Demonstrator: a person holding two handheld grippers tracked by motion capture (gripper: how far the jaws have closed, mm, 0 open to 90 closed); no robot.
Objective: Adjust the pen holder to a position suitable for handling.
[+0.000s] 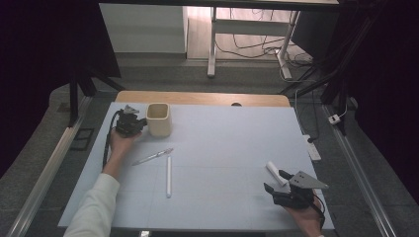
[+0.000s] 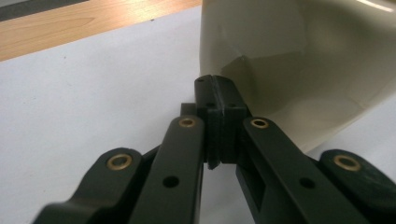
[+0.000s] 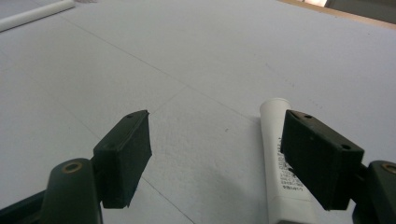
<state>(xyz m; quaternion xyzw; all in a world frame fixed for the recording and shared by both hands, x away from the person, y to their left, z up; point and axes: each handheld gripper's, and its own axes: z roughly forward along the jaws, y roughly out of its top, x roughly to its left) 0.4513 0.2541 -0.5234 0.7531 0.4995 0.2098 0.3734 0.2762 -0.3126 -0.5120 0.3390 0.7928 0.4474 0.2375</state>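
Observation:
A cream square cup (image 1: 159, 119) stands at the back left of the pale mat (image 1: 232, 143). My left gripper (image 1: 142, 125) sits right beside the cup's left wall. Its black pads (image 2: 219, 112) are pressed together with nothing between them, their tip right at the cup (image 2: 303, 60). At the front right my right gripper (image 1: 276, 180) rests open. A white tube (image 1: 274, 172) lies by its far jaw. In the right gripper view the tube (image 3: 279, 154) lies along the inside of the right pad (image 3: 322, 156), apart from the left pad (image 3: 123, 156).
A silver pen (image 1: 153, 156) and a white stick (image 1: 168, 176) lie left of the mat's centre; the stick's end (image 3: 37, 14) shows far off in the right gripper view. A wooden table edge (image 1: 202, 98) runs behind the mat. Desk legs and cables stand beyond.

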